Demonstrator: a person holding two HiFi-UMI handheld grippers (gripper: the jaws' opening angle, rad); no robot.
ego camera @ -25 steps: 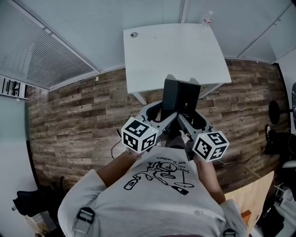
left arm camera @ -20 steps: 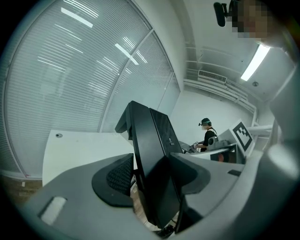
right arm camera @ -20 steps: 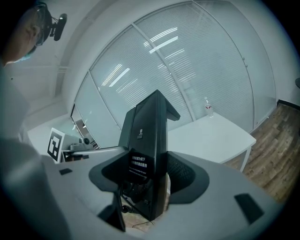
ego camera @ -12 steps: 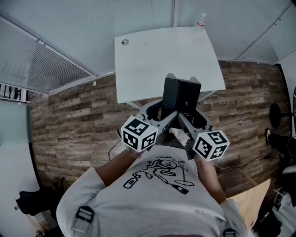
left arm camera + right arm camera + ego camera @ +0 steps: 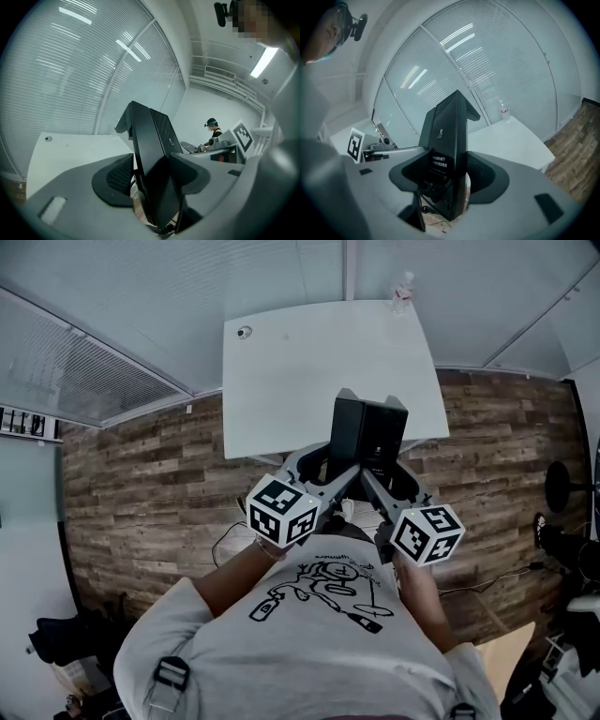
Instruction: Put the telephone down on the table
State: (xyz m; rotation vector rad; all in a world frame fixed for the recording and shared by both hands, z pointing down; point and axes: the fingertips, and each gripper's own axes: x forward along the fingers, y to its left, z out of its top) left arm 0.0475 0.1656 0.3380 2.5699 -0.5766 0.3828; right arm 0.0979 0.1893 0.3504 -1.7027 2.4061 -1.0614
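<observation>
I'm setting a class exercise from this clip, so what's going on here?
A person holds a gripper in each hand. Both the left gripper and the right gripper have their jaws shut on one black boxy telephone, carried upright in the air by the near edge of the white rectangular table. It has not yet been set down. A small clear plastic bottle stands at the table's far edge.

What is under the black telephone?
The telephone, gripped by the left gripper and right gripper, hangs over the near edge of the white table and the wooden floor. The spot right beneath it is hidden by the telephone.
</observation>
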